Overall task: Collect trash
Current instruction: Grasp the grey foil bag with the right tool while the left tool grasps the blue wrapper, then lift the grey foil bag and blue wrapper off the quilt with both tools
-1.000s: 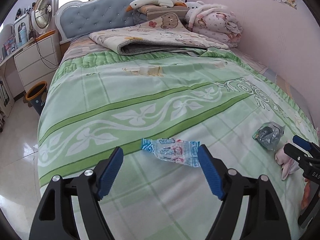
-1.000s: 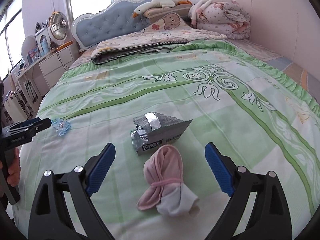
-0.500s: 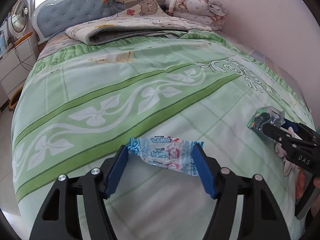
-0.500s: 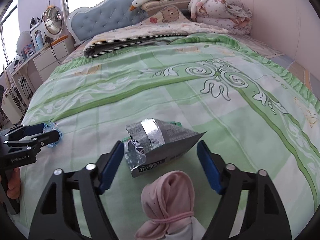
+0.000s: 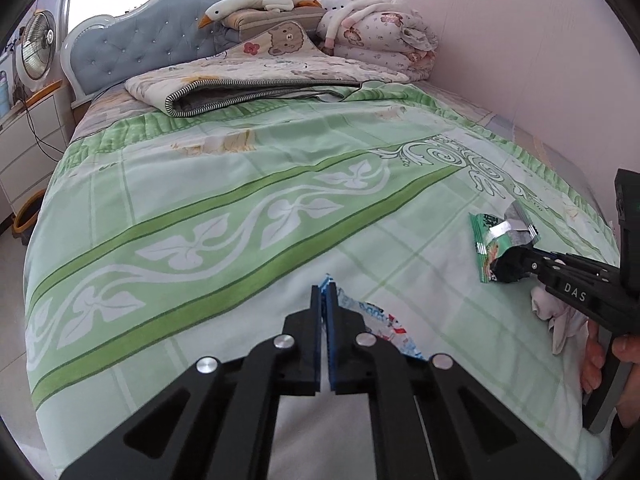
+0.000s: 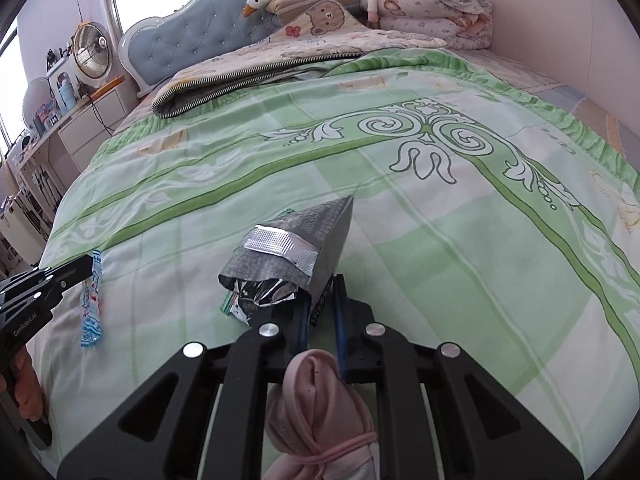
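Landmark for all positions: the green quilt with white leaf and scroll pattern (image 5: 224, 216) that covers the bed.

Left gripper (image 5: 325, 292): its jaws have just been closing and now stand pressed together at the near edge of the quilt, pinching the light-blue printed plastic wrapper (image 5: 380, 320). The rest of the wrapper trails out to the right of the blue pads onto the quilt. In the right wrist view the same wrapper (image 6: 91, 300) hangs as a narrow strip from the black fingertips.

Right gripper (image 6: 320, 304): its jaws have just been closing and now grip the crumpled silver foil snack bag (image 6: 292, 256), which sticks up and forward from between the pads, above the quilt's pale checked area. In the left wrist view the bag (image 5: 500, 244) shows a green printed face and sits at the quilt's right-hand side, in the black tips.

A rolled pink and white sock bundle (image 6: 320, 408) lies on the quilt directly beneath the right gripper.
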